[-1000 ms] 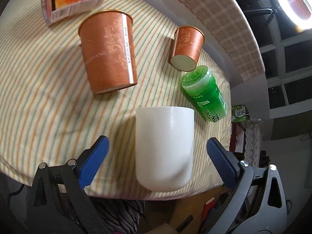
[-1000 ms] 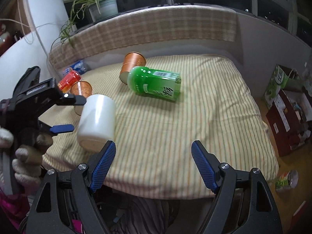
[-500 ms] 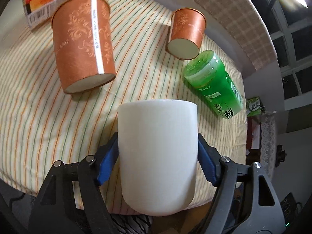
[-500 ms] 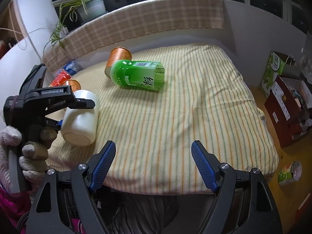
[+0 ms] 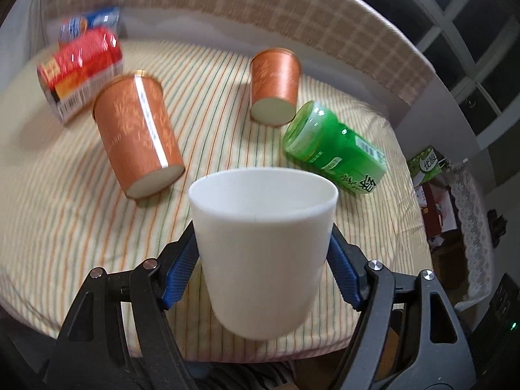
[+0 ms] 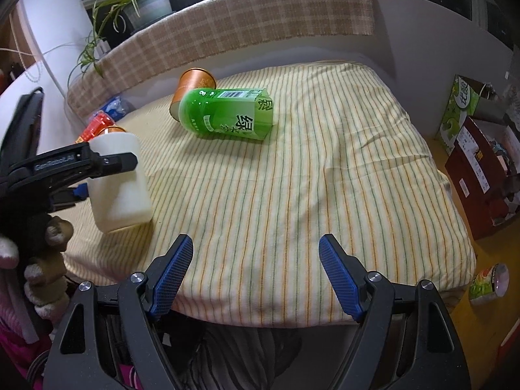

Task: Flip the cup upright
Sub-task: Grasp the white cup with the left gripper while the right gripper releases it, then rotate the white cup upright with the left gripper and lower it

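A plain white cup [image 5: 263, 243] sits between the blue pads of my left gripper [image 5: 263, 269], which is shut on its sides. The cup is nearly upright, its open rim facing up and a little away from the camera, just above the striped cloth [image 5: 48, 201]. In the right wrist view the same cup [image 6: 118, 188] stands at the table's left front corner with the left gripper's black arm across it. My right gripper [image 6: 253, 276] is open and empty, over the front edge of the table.
Two orange paper cups lie on their sides, a large one [image 5: 139, 143] and a small one [image 5: 274, 87]. A green bottle [image 5: 334, 152] lies beside the small one. A red packet [image 5: 81, 68] is at the far left. Boxes [image 6: 481, 175] stand on the floor at right.
My left gripper closed on the white cup lying on its side, then lifted and turned it so its rim now faces up. The right gripper stayed open and nearly still.
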### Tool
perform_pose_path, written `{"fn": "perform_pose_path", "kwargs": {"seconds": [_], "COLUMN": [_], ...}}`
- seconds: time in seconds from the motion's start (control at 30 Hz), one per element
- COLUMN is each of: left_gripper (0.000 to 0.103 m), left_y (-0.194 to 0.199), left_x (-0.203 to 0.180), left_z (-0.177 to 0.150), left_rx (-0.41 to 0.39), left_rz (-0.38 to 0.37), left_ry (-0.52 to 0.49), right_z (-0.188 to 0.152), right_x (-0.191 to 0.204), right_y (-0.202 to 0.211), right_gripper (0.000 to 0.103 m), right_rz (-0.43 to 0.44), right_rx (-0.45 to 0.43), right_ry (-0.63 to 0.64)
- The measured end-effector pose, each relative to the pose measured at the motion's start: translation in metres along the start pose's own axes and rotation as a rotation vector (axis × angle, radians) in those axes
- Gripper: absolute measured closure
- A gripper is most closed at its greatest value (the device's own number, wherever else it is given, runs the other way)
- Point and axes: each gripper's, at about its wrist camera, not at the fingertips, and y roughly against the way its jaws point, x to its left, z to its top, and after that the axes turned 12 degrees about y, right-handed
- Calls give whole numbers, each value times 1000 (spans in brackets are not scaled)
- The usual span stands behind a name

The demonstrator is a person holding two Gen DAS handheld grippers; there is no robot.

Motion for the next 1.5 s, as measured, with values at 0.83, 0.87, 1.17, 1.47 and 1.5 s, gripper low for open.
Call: {"fn": "perform_pose_path", "kwargs": {"seconds": [0.83, 0.87, 1.17, 1.47, 1.5], "left_gripper": [27, 27, 27, 27, 27], "left_y": [1, 1, -1, 0, 1], "left_x": [-31, -31, -29, -24, -23], "left_z": [-10, -10, -15, -22, -22], "left_rx": [-190, -194, -187, -163, -160], "left_rz": [88, 90, 67, 38, 35], "left_ry": [-311, -320, -374, -388, -386], "right_z": [-3, -3, -2, -2, -2], "right_x": [1, 2, 5, 8, 8], "right_y": [0, 0, -1, 1, 1], "right_gripper": [23, 23, 23, 23, 23], "right_rz": [-48, -55, -60, -74, -74], "right_rx": [-2, -3, -4, -8, -9], "right_ry": [-6, -2, -7, -12, -13]}}
